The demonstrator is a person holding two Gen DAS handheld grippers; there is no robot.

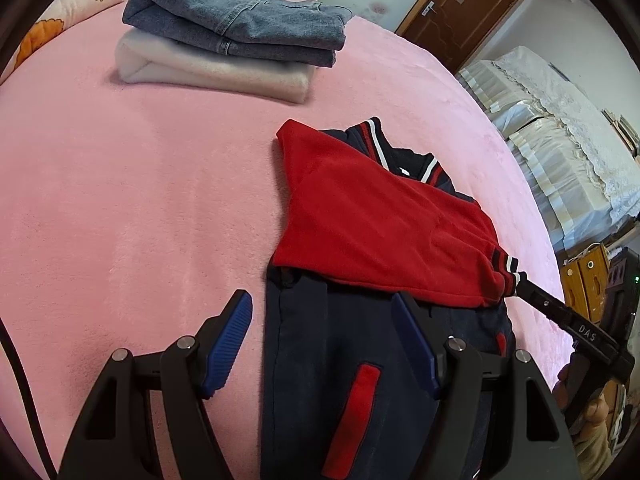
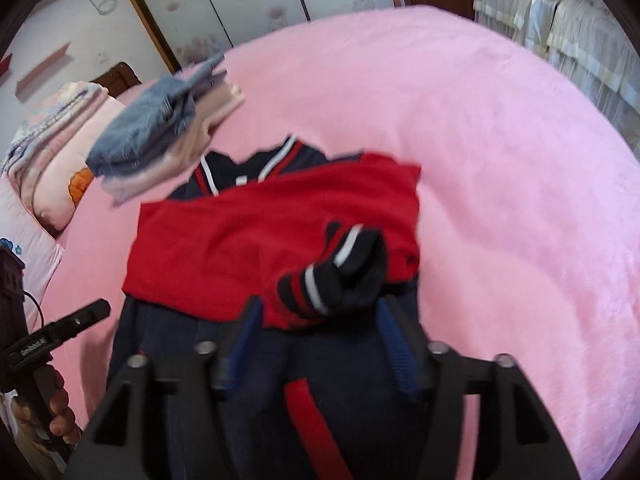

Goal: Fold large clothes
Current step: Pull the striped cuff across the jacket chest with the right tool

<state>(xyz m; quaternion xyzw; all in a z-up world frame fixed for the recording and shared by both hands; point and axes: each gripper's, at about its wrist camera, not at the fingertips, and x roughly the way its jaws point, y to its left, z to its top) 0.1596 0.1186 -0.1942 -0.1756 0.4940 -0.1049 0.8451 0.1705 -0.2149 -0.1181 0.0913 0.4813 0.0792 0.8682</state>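
The navy and red jacket (image 1: 360, 320) lay on the pink bed (image 1: 140, 200), toward its near right side in the left wrist view, collar (image 1: 380, 136) pointing away, and one red sleeve (image 1: 380, 216) was folded across the navy body. And there was the left tool (image 1: 322, 340), jaws spread wide, one blue pad (image 1: 228, 344) over bare blanket and the other over the jacket's dark front, nothing clamped between them. Over on the right, the right tool (image 2: 316, 340) hung just above the jacket's lower half, the view smeared with blur; its jaws stood apart, and the sleeve's striped cuff (image 2: 336, 272) lay just beyond the tips, not pinched by the pads. From the left wrist view, the right tool's black finger (image 1: 560, 312) showed at the cuff's edge; whether it touched the cloth could not be told. At the far side of the bed sat folded jeans (image 1: 236, 16) stacked on a folded pale garment (image 1: 212, 68), well apart from the jacket, with a flowered pillow (image 1: 80, 0) beside them. A hand (image 2: 60, 412) gripped the left tool's handle at the lower left.
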